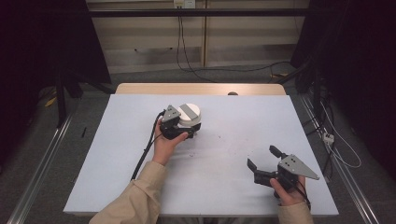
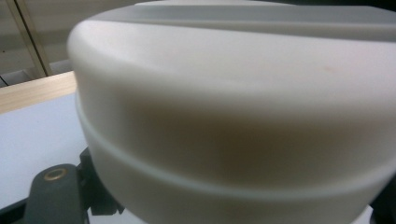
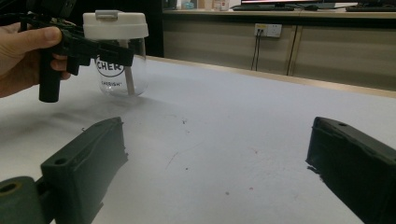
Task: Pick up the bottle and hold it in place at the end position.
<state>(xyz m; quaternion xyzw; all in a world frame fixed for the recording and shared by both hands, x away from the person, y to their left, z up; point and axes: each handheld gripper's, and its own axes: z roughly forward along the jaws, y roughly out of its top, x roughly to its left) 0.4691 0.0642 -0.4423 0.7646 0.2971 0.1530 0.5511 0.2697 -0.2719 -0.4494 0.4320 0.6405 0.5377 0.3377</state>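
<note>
A clear jar [image 3: 122, 70] with a white lid [image 1: 189, 113] and dark lettering stands upright on the pale surface [image 1: 233, 140], left of centre. The left gripper [image 1: 183, 128] is against it; whether it grips, I cannot tell. The right gripper [image 1: 264, 161] rests wide open, empty, well apart.

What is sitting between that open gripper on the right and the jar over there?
Nothing visible. The right gripper is open and points across bare table towards the jar. The table between them carries only faint marks. The left gripper is already at the jar, on its near-left side, off that path.
</note>
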